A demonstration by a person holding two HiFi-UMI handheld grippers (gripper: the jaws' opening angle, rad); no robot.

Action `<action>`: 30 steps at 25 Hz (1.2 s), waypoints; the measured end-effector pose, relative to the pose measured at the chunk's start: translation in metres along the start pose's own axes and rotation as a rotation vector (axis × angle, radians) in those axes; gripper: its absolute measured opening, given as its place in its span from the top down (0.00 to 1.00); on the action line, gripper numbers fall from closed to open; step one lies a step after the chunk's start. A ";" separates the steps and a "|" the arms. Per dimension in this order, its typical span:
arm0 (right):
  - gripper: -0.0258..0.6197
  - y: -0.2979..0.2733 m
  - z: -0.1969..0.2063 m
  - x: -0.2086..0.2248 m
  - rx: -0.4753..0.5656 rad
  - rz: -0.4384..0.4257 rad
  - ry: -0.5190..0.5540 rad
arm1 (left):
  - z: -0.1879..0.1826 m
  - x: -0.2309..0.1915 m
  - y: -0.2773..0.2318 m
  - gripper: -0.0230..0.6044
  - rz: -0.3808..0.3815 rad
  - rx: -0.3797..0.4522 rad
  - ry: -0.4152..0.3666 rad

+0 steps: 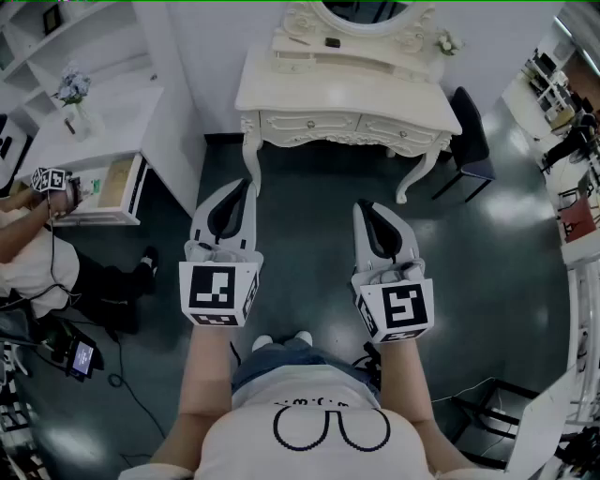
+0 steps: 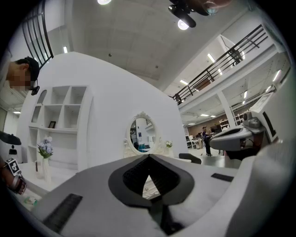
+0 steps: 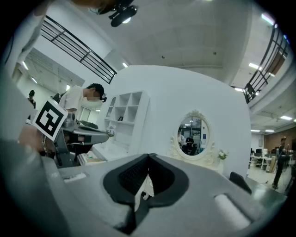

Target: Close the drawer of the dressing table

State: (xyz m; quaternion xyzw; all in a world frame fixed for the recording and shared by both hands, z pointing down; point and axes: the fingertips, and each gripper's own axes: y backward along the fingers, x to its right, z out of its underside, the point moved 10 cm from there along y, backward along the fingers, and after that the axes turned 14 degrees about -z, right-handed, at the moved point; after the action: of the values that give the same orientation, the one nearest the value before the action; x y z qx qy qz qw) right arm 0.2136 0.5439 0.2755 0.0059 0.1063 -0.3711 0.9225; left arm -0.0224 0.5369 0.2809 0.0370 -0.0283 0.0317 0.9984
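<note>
The cream dressing table [image 1: 347, 89] with an oval mirror [image 1: 361, 11] stands against the white wall, straight ahead of me. From above, its two drawer fronts [image 1: 309, 122] look level with the carved front rail. My left gripper [image 1: 241, 190] and right gripper [image 1: 367, 210] are held level side by side over the dark floor, well short of the table. Each is shut with nothing between its jaws. The left gripper [image 2: 149, 158] points at the mirror [image 2: 142, 134], and the right gripper [image 3: 149, 158] also has the mirror [image 3: 193, 134] ahead.
A dark chair [image 1: 472, 141] stands right of the table. At the left are a white desk [image 1: 112, 122] with flowers [image 1: 72, 89], a low unit with an open drawer [image 1: 117, 183], and another person [image 1: 33, 253] holding a marker cube. Cables lie on the floor [image 1: 122, 384].
</note>
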 end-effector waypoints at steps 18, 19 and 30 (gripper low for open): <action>0.96 -0.069 0.038 0.105 0.011 0.026 -0.040 | 0.028 0.002 -0.116 0.97 -0.068 0.008 -0.006; 0.96 -0.081 0.040 0.114 0.008 0.030 -0.042 | 0.030 -0.003 -0.131 0.97 -0.070 0.005 -0.002; 0.96 -0.264 0.044 0.201 -0.024 0.042 -0.075 | 0.042 -0.077 -0.321 0.97 -0.047 -0.021 0.010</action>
State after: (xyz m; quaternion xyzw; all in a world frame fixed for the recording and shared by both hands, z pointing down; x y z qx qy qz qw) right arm 0.1825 0.2116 0.2960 -0.0168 0.0759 -0.3505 0.9333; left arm -0.0807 0.2092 0.2947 0.0271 -0.0229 0.0083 0.9993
